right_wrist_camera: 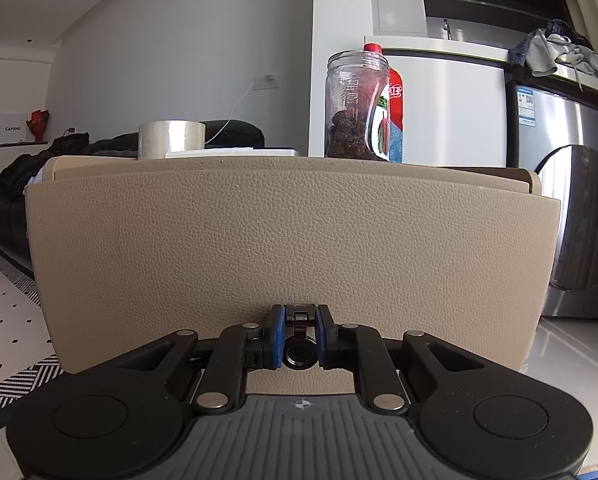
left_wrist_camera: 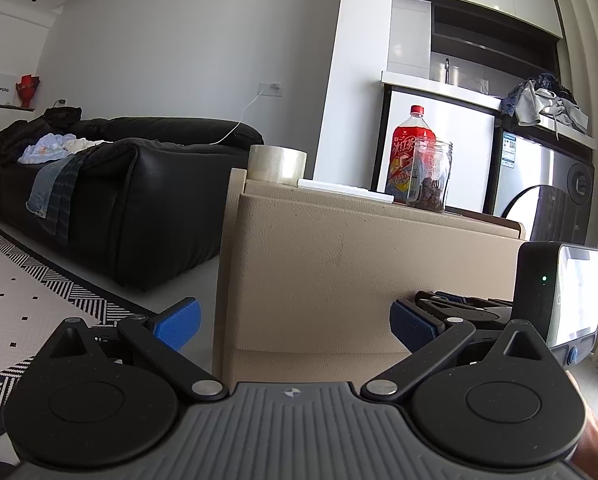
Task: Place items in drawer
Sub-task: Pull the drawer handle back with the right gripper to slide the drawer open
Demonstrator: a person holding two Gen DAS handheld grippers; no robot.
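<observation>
Facing right gripper (right_wrist_camera: 299, 338): upright drawer front (right_wrist_camera: 291, 248)

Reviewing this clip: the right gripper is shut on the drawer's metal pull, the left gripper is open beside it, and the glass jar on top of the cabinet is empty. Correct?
Not quite. The glass jar is not empty: dark dried contents fill its lower part, as the right wrist view shows. The rest holds: the right gripper is shut on the metal pull of the drawer, and the left gripper is open.

left hand-held gripper (left_wrist_camera: 295, 320): black linkage arms, round black discs, blue finger pads (left_wrist_camera: 179, 322), silver pivot screws, ribbed grey base with crosshair mark | right hand-held gripper (right_wrist_camera: 301, 338): same build, blue pads (right_wrist_camera: 275, 340)
</observation>
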